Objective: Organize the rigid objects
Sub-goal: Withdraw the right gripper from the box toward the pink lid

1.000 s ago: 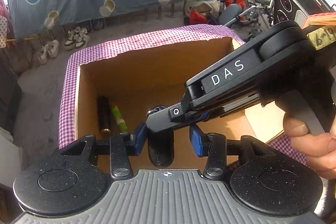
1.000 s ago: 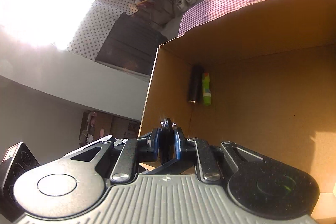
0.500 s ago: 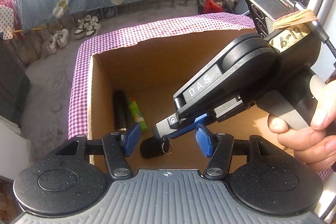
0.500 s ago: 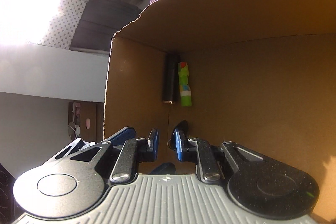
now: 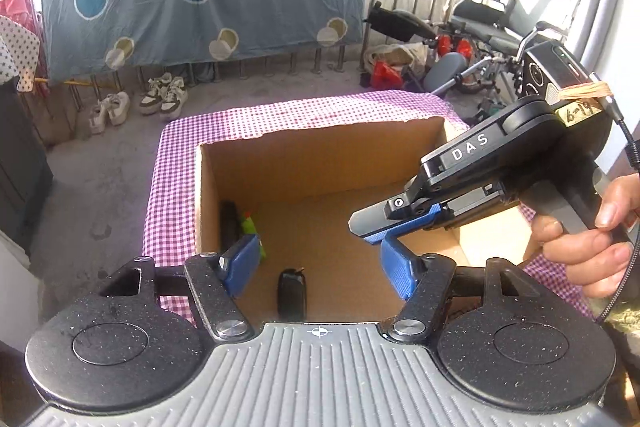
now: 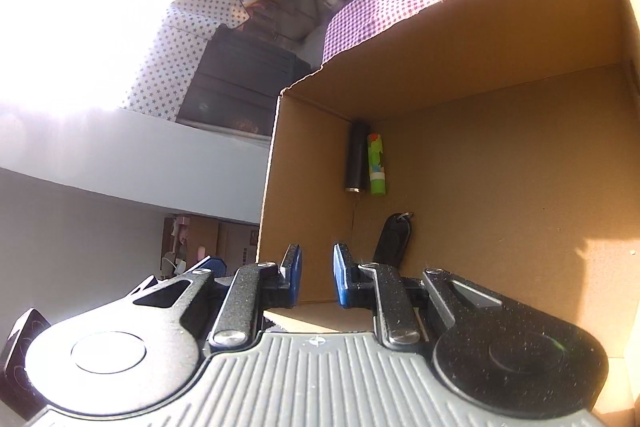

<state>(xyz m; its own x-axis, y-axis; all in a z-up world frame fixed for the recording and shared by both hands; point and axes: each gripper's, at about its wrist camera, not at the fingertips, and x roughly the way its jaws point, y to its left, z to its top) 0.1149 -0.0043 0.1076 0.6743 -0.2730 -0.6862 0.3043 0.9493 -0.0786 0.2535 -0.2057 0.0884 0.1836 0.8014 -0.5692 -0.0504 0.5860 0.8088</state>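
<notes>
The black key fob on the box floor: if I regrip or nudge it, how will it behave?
The black key fob looks like a stiff, small plastic shell, so probably light. It lies flat in the cardboard box, so it should slide, not roll. Its metal ring may flop or snag.

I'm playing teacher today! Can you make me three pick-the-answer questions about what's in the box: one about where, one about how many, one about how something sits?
1. Where is the black key fob?
A. On the checked cloth
B. On the floor of the cardboard box
C. Outside, beside the shoes

2. How many things lie in the box?
A. One
B. Five
C. Three

3. How does the green tube sit?
A. Lying on its side
B. Standing upright
C. Hanging over the rim

Answers:
1. B: the fob rests on the box floor.
2. C: there are the fob, the green tube and a black cylinder.
3. A: it lies flat beside the black cylinder.
</notes>
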